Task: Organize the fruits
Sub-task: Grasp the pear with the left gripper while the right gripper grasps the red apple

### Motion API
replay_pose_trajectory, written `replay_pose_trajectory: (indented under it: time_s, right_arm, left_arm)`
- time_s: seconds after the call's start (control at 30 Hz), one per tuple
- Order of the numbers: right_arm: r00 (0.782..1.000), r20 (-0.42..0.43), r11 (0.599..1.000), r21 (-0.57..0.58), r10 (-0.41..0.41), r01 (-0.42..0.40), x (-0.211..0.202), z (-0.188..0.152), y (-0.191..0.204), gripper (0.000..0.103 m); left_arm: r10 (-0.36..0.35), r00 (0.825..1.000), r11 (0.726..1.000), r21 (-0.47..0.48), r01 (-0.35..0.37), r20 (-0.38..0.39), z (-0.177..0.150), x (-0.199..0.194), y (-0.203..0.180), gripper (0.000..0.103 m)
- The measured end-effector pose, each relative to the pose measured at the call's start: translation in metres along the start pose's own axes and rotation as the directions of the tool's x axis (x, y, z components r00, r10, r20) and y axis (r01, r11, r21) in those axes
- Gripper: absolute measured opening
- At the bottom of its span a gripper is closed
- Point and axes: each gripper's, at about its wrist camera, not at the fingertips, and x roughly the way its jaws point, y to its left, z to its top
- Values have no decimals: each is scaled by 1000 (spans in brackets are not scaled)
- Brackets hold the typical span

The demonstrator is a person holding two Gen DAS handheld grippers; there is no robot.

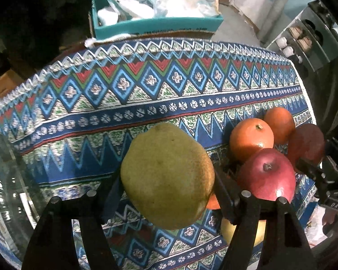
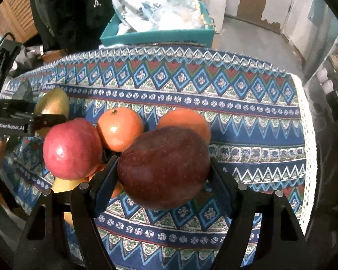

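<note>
Left tongs (image 1: 167,180) clamp a green pear (image 1: 166,175), pads pressed on both flanks, fruit clear of the patterned cloth (image 1: 146,85) on the worktop. Right tongs (image 2: 164,171) grip a dark red apple (image 2: 164,166) the same way, above the cloth. Beside them, touching in a cluster: a brighter red apple (image 2: 72,148) and two oranges (image 2: 120,129). A teal box (image 2: 157,33) sits beyond the far edge.

Pear (image 1: 166,175): yellow-green, speckled, held clear of the cloth.
Dark apple (image 2: 164,168): deep red, dull, lifted above the cloth.
Bright apple (image 2: 72,148): glossy red, stem pit shown, set atop the heap.
Oranges (image 2: 120,130): two seen, placed side by side behind the apples.
</note>
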Motion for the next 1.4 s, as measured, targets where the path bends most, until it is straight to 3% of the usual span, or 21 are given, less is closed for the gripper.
replay_pose_trajectory:
  time_s: [0.47,1.0,1.4]
  right_arm:
    - [996,94,1000,-3,-2,2,-38,9,12,76]
    - [978,205,999,-35,37,-31,-84,29,48,76]
    - [960,264,993,-97,95,-71,-107,51,91,76]
  left_arm:
    - [49,991,997,45,-55,127,-20,-59,-1,75]
    - [54,963,992,96,-82,262,-44,-126,-6,75]
    - [67,943,991,85,-100,327,-59,-163,12,75]
